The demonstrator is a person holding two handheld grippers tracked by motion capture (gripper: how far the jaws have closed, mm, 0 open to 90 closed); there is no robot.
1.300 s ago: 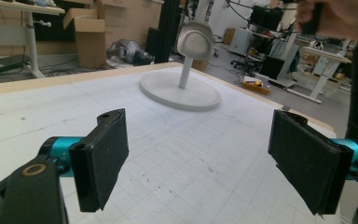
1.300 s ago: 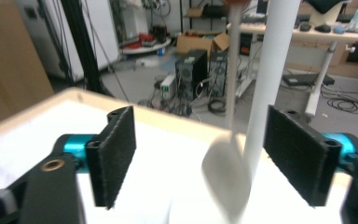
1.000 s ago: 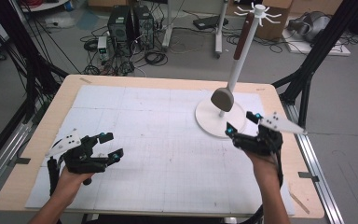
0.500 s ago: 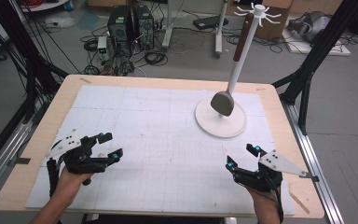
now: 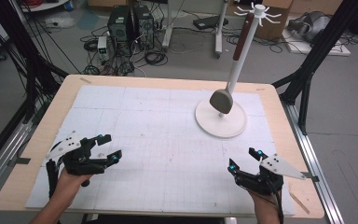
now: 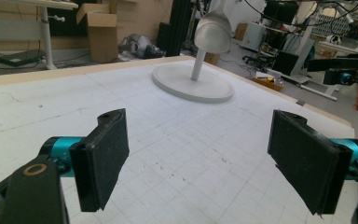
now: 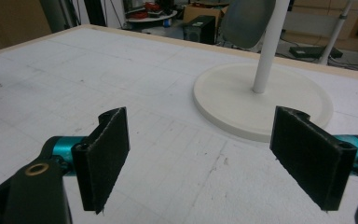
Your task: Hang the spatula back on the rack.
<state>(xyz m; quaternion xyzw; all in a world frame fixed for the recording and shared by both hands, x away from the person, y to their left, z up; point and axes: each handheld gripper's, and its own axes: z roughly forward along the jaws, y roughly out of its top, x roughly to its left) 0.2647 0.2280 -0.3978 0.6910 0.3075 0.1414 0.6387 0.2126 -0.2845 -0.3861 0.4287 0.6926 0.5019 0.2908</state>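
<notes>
A white stand with a round base (image 5: 204, 122) and a tall pole (image 5: 237, 65) rises at the table's back right. From a hook at its top hangs a ladle with a brown handle (image 5: 243, 38) and a grey bowl (image 5: 221, 100) just above the base. My right gripper (image 5: 243, 159) is open and empty near the front right edge, well short of the base (image 7: 261, 100). The ladle bowl (image 7: 247, 18) hangs ahead of it. My left gripper (image 5: 110, 147) is open and empty at the front left, facing the stand base (image 6: 193, 83) and the bowl (image 6: 213, 32).
A white gridded mat (image 5: 158, 140) covers the wooden table (image 5: 60, 102). Black frame legs (image 5: 307, 70) stand beside the table's right and left sides. Computers and cables (image 5: 126, 28) lie on the floor behind. The other hand's gripper (image 6: 342, 74) shows far right in the left gripper view.
My right gripper has drawn back from beside the stand base to the table's front right edge. The left gripper and the hanging ladle have stayed put.
</notes>
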